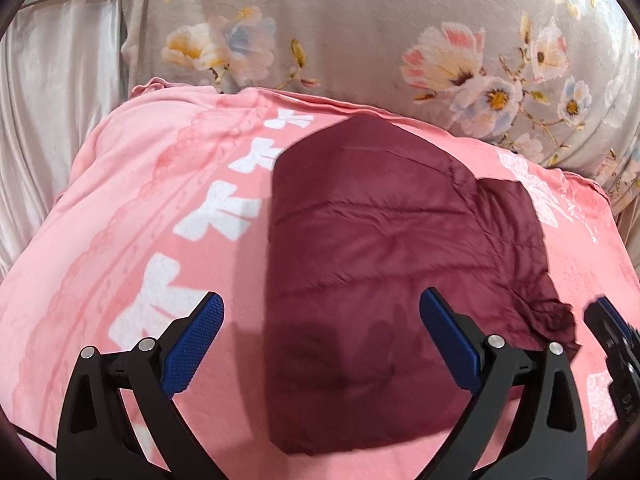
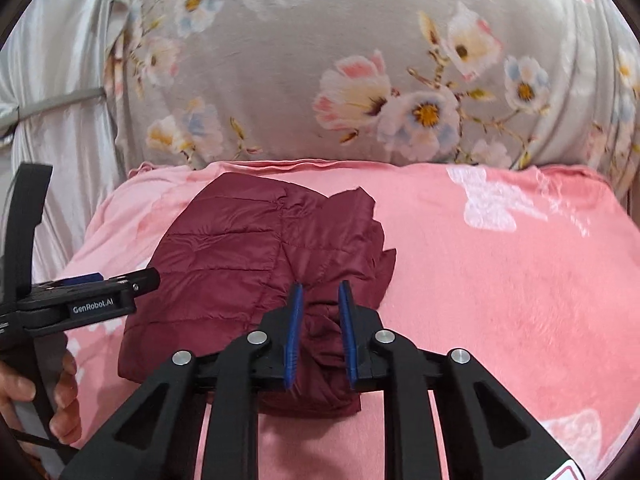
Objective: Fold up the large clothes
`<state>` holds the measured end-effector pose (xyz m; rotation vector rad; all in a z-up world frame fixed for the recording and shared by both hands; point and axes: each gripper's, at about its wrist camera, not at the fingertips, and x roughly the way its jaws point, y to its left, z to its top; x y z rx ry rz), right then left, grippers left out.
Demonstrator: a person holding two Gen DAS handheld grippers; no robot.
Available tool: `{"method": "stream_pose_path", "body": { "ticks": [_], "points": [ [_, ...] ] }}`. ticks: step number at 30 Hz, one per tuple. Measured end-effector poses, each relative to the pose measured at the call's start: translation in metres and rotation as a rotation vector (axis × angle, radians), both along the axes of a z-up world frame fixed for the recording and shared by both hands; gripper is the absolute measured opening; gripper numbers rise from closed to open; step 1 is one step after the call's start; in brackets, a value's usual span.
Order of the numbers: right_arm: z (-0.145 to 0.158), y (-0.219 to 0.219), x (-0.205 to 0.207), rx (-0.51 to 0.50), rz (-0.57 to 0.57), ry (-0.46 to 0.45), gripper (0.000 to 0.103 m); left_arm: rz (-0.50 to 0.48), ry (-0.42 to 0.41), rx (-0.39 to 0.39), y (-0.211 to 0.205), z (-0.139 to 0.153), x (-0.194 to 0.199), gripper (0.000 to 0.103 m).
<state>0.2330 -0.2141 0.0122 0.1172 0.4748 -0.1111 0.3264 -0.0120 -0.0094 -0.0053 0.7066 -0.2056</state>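
Observation:
A maroon quilted jacket (image 1: 380,240) lies folded in a compact block on a pink blanket (image 1: 140,184). My left gripper (image 1: 322,298) hovers over its near edge, open wide, with nothing between the blue pads (image 1: 196,344). In the right wrist view the jacket (image 2: 224,256) shows a crumpled right side. My right gripper (image 2: 320,292) has its jaws close together there, and bunched maroon cloth fills the gap between them. The left gripper (image 2: 120,280) comes in from the left, held by a hand (image 2: 60,384). The right gripper (image 1: 604,316) is blurred at the jacket's wrinkled right corner.
The pink blanket with white bow prints covers the bed. Behind it lies a grey floral quilt (image 2: 300,60). Silvery satin fabric (image 1: 56,112) hangs at the left. Bare blanket (image 2: 500,280) stretches to the right of the jacket.

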Motion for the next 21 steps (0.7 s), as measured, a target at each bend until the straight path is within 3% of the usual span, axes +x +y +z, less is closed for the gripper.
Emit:
{"method": "stream_pose_path", "body": {
  "ticks": [6,15,21],
  "points": [
    [-0.021,-0.005,0.023,0.022,-0.027,0.072,0.015,0.018,0.013,0.031,-0.015,-0.001,-0.009,0.096],
    [-0.061,-0.017,0.048,0.035,-0.048,0.212,0.015,0.033,0.086,0.015,-0.02,-0.031,0.002,0.097],
    [-0.042,-0.022,0.054,0.088,-0.041,0.174,0.015,0.021,0.086,-0.022,-0.015,-0.027,0.009,0.096]
  ]
}}
